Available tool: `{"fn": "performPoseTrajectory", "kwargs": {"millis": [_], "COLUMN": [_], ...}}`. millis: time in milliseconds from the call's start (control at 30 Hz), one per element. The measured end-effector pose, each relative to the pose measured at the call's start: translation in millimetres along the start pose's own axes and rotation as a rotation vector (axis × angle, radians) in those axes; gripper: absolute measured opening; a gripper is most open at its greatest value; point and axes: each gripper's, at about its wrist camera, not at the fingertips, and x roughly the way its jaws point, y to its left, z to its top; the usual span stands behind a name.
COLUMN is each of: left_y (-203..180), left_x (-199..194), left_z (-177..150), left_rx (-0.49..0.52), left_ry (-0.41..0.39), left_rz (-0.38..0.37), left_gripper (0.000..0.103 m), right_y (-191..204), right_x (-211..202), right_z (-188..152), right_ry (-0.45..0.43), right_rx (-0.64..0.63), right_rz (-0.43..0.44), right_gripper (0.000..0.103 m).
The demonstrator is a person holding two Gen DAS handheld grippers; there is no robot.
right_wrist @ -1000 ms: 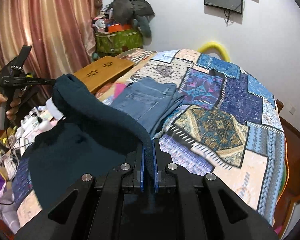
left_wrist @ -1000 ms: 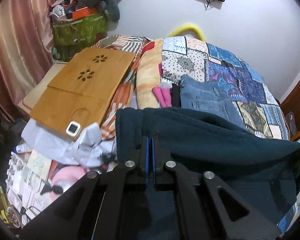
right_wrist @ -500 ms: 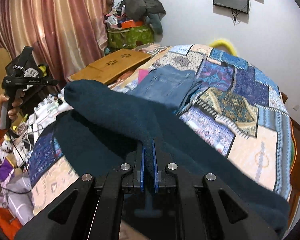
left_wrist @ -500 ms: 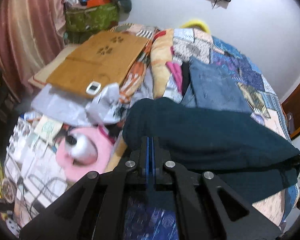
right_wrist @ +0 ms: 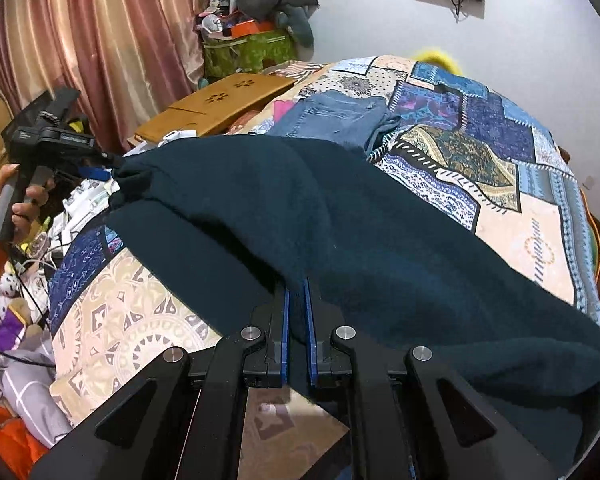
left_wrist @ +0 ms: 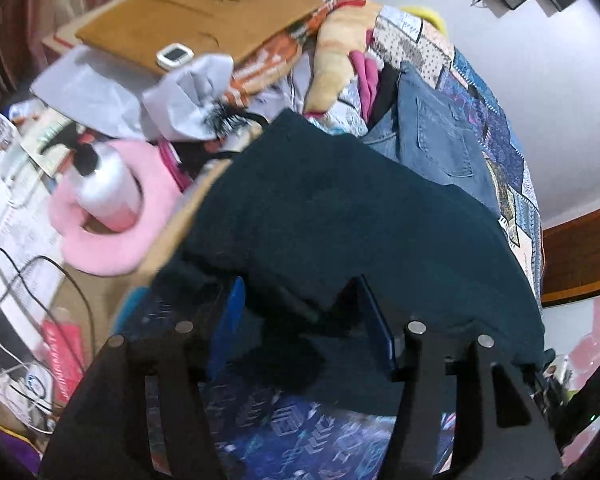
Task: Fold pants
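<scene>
The dark teal pants (left_wrist: pixel 360 216) lie doubled over across the patchwork bedspread (right_wrist: pixel 480 168). In the left wrist view my left gripper (left_wrist: pixel 300 304) is open, its blue pads spread on either side of the pants' near edge, which lies loose between them. In the right wrist view my right gripper (right_wrist: pixel 296 292) is shut on the pants (right_wrist: pixel 340 216) at their folded edge, low over the bed. The left gripper (right_wrist: pixel 100 160) also shows there at the pants' far corner, held by a hand.
Folded blue jeans (right_wrist: pixel 332 116) lie beyond the pants on the bed. A wooden lap desk (left_wrist: pixel 196 20), grey paper, a pink cushion (left_wrist: pixel 112 216) with a white bottle and cables clutter the bed's left side. A curtain (right_wrist: pixel 100 40) hangs at the left.
Both grippers have lowered the pants onto the bed. My left gripper has opened and let go of the pants. My right gripper stays shut on them.
</scene>
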Motion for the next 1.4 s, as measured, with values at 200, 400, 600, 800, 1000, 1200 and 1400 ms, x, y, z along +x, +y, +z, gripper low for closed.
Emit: {"fn": "performPoseTrajectory", "kwargs": {"millis": [200,400,600,800,1000,1200,1400], "left_y": [-10.8,-24.4,-27.7,-20.6,-2.0,-15.5,-32.7], "left_x": [11.8,-15.0,-59.9,-57.3,-15.9,-14.8,-39.9], "left_z": [9.9,3.4,-10.6,-34.0,-51.3,-65.3,-62.1], "left_rx": [-0.003,0.109,0.156,0.204,0.185,0.254,0.269], "left_ry": [-0.018,-0.148,-0.278,-0.291,-0.172,-0.185,-0.248], "left_rz": [0.033,0.139,0.161,0.223,0.257,0.364,0.368], "left_gripper": [0.041,0.015,0.014,0.014,0.015,0.025,0.046], "right_y": [1.8,0.7,1.6,2.9,5.9,-7.6,-55.7], "right_x": [-0.3,-5.0,-19.6,-12.9,-11.4,-28.1,-65.5], "right_z": [-2.1,-0.3,6.2,-1.0,-10.5,-23.0,-49.8], "right_ry": [-0.001,-0.011,-0.049,-0.024,-0.017,-0.02,-0.053], "right_rx": [0.01,0.016,0.012,0.026,0.042,0.111,0.281], "right_rz": [0.004,0.008,0.003,0.015,0.014,0.003,-0.093], "right_gripper": [0.007,0.007,0.007,0.007,0.011,0.016,0.036]}}
